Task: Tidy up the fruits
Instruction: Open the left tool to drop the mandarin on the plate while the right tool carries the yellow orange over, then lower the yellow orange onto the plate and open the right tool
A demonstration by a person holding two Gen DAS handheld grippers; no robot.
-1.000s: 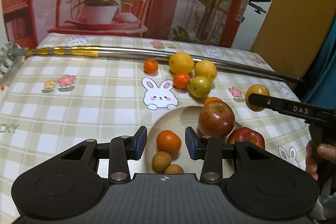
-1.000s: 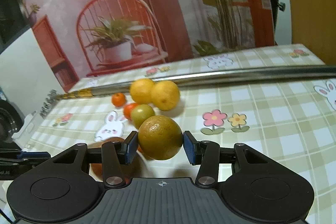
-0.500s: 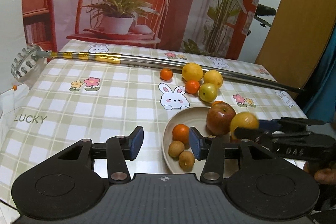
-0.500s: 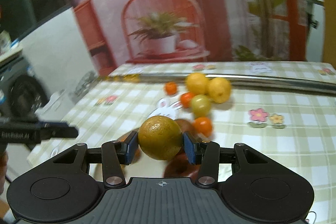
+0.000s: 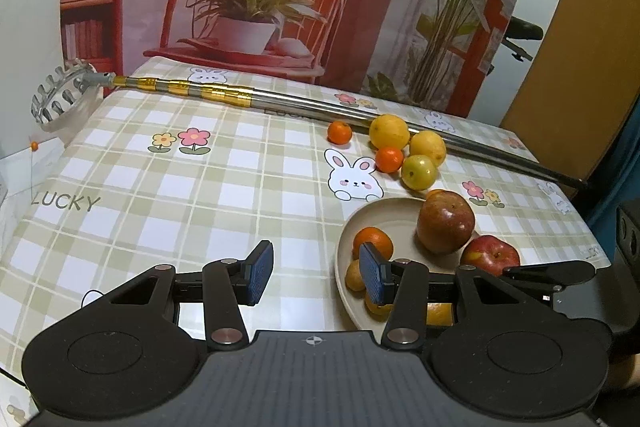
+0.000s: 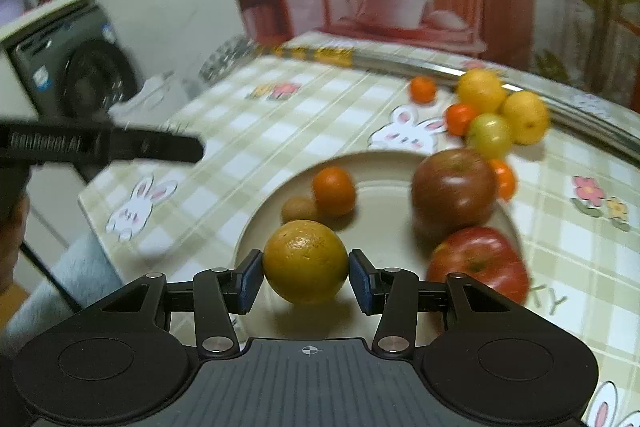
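The orange is pinched between the two pads of the right gripper, held just over the near part of the beige plate; whether it touches the plate cannot be told. On the plate lie a small tangerine, a small brown fruit just beside it, a dark red apple toward the far right rim, and a brighter red apple at the near right. A second tangerine shows behind the dark apple, at the rim.

Beyond the plate, on the checked tabletop, a cluster of fruit sits close together: two yellow lemons, a green-yellow round fruit, and a tangerine touching them, with one more tangerine a little apart to the left. A long metal pole lies across the far side of the tabletop, behind the cluster.

The left gripper is spread wide with nothing between its pads, hovering over the plate's left rim.
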